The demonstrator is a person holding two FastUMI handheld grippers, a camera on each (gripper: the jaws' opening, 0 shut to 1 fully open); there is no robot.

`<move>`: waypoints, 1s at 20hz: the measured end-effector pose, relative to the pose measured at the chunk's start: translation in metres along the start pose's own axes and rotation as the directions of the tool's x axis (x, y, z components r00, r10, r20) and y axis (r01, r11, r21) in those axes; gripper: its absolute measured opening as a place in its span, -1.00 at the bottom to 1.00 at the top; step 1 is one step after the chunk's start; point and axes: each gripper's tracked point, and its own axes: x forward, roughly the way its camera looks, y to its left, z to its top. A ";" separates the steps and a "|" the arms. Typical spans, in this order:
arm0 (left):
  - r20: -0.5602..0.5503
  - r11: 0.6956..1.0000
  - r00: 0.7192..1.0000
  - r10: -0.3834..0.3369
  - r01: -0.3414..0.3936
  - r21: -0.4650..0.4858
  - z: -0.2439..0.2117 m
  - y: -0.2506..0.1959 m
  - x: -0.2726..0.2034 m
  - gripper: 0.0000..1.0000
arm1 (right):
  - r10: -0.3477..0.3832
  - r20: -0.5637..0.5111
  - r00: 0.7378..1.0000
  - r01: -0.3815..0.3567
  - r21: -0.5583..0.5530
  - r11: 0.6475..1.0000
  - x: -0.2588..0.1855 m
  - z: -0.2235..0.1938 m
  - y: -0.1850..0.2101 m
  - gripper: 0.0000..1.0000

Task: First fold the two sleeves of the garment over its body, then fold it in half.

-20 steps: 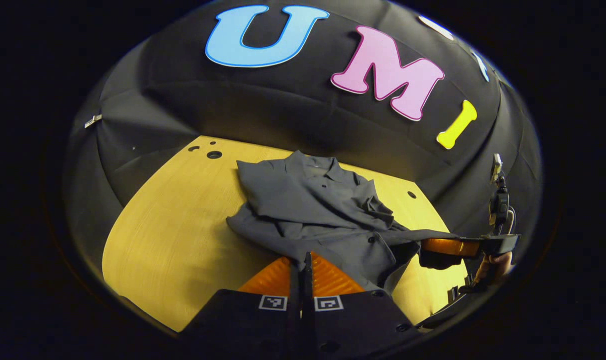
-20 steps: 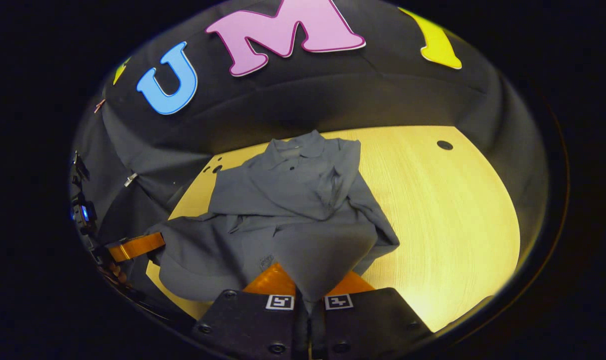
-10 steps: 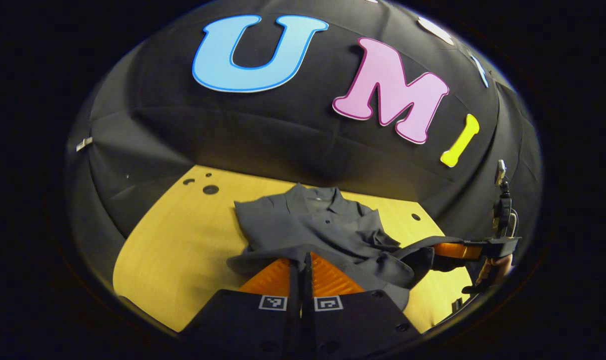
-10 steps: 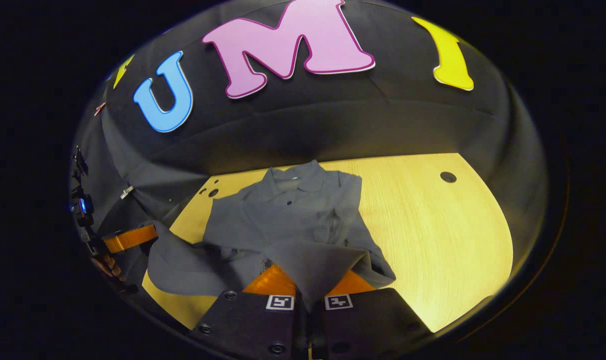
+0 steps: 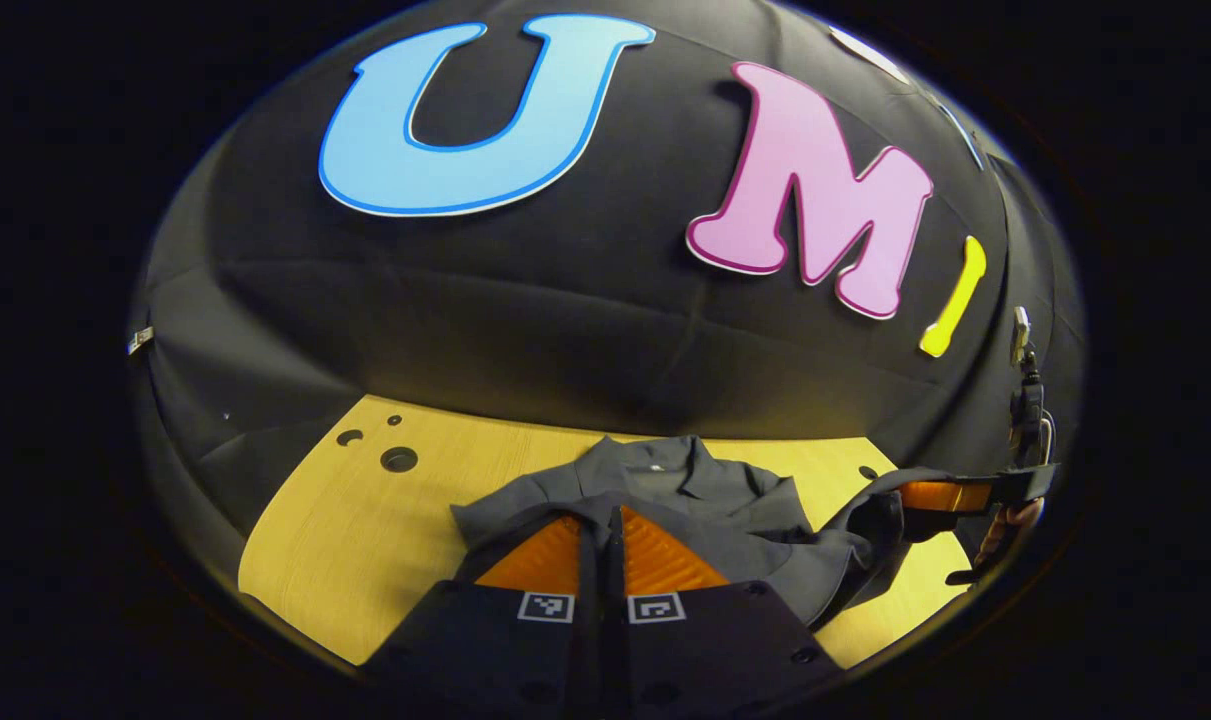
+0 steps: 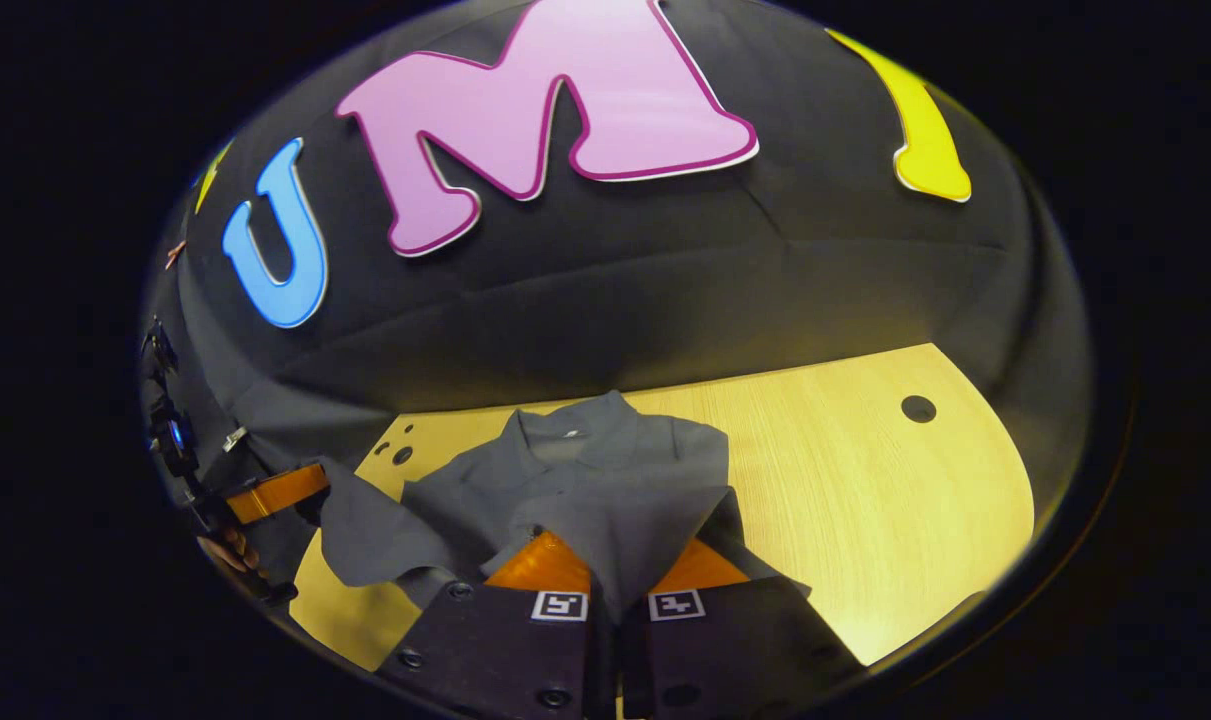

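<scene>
Both grippers pinch the hem of the dark grey collared shirt [image 6: 575,480], left gripper [image 5: 605,535] and right gripper [image 6: 605,580] with fingers clenched on cloth. The shirt lies on the yellow wooden bench [image 6: 865,490], collar toward the black cloth wall, long axis running away from the grippers, hem lifted over its body.

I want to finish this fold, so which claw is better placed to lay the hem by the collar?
Neither alone, probably: left claw and right claw each pinch the shirt hem, both short of the collar.
</scene>
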 end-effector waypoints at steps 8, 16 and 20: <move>-0.051 0.999 0.998 0.046 -0.046 -0.015 -0.019 0.042 0.090 -0.89 | -0.048 -0.004 0.999 0.048 0.124 0.991 0.084 0.013 -0.042 -0.85; -0.100 0.985 0.985 0.142 -0.131 0.111 -0.045 0.053 0.141 -0.21 | -0.118 -0.060 0.991 0.128 0.200 0.971 0.135 -0.006 -0.071 -0.10; -0.028 0.988 0.991 0.129 -0.127 0.085 -0.014 0.044 0.124 0.52 | -0.134 -0.023 0.991 0.136 0.142 0.980 0.116 0.010 -0.074 0.99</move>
